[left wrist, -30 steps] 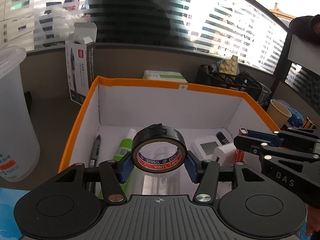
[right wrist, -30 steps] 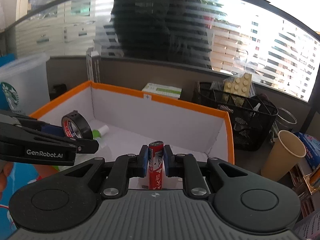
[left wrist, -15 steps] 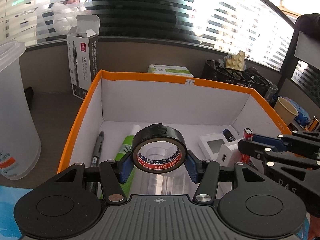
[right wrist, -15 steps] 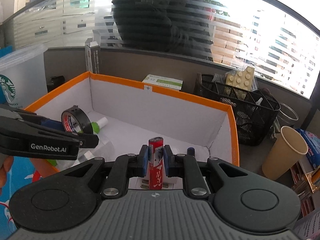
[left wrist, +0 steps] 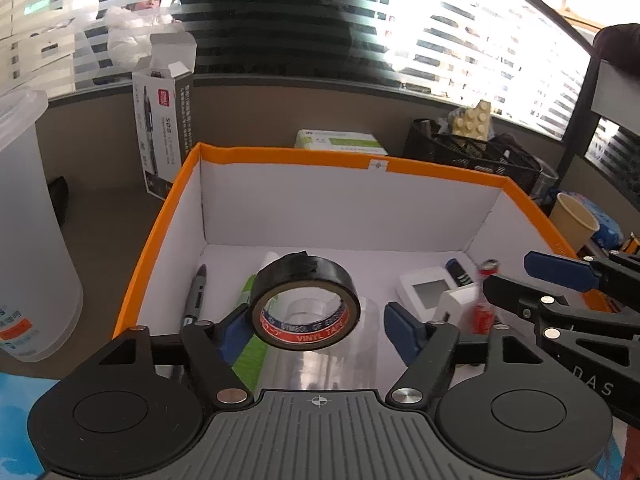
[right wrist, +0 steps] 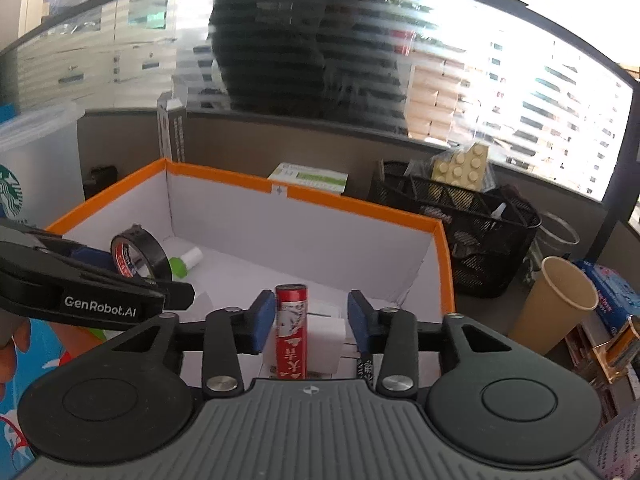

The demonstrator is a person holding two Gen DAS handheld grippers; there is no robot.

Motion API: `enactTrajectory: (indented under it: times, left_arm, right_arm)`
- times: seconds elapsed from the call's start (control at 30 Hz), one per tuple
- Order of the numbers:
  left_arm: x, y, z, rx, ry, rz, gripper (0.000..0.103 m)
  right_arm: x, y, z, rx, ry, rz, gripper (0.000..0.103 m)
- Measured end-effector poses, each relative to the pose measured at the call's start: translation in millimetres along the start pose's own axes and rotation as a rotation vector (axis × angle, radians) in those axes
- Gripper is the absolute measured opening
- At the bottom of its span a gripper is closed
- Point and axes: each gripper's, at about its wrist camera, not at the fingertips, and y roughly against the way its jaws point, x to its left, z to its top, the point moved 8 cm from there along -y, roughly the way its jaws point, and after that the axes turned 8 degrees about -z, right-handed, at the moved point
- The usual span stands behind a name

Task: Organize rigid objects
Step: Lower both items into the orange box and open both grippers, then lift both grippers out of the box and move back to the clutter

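Left tool (left wrist: 312, 328): jaws had just been opening; the black tape roll (left wrist: 306, 304) was seen between them, upright on edge, its hole facing the camera, apparently touched only by the left pad, if at all.
Right tool (right wrist: 308, 320): jaws had just been opening; the red tube (right wrist: 291, 330) was seen upright, just beside the left pad, clear of the right one.
Key relation: both things were placed over the floor of the orange-rimmed box (left wrist: 440, 168), near its front edge, each nearest its own tool.
Below: a green marker (right wrist: 182, 264), a black pen (left wrist: 196, 294) and a white device (left wrist: 426, 292) lay where they could be struck.
Beyond: a mesh basket (right wrist: 480, 236) and paper cup (right wrist: 560, 304) were seen at the desk's right side.
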Motion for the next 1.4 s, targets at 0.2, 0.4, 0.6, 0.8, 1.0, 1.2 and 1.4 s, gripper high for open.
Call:
enactTrajectory:
  times: [0.2, 0.4, 0.6, 0.8, 1.0, 1.2, 1.4]
  left_arm:
    - [-9, 25, 12, -0.059, -0.018, 0.015, 0.103]
    - [-13, 70, 28, -0.17, -0.041, 0.059, 0.103]
    - [-18, 102, 22, -0.201, -0.058, 0.066, 0.103]
    - [-13, 123, -10, -0.202, -0.078, 0.065, 0.103]
    - [1, 127, -53, -0.142, -0.046, 0.079, 0.103]
    - [6, 132, -79, -0.104, -0.078, 0.079, 0.103]
    - [-11, 105, -94, -0.046, -0.128, 0.043, 0.103]
  right_arm:
    - [-8, 23, 12, -0.061, -0.014, -0.032, 0.047]
    - [-15, 63, 23, -0.135, -0.03, -0.059, 0.053]
    - [-5, 110, 15, -0.183, -0.026, 0.018, 0.053]
    - [29, 126, -38, -0.082, 0.045, 0.219, 0.051]
    - [50, 91, -85, 0.044, 0.116, 0.224, 0.05]
    - [54, 87, -103, 0.071, 0.131, 0.143, 0.046]
    - [44, 102, -140, 0.111, 0.063, 0.067, 0.044]
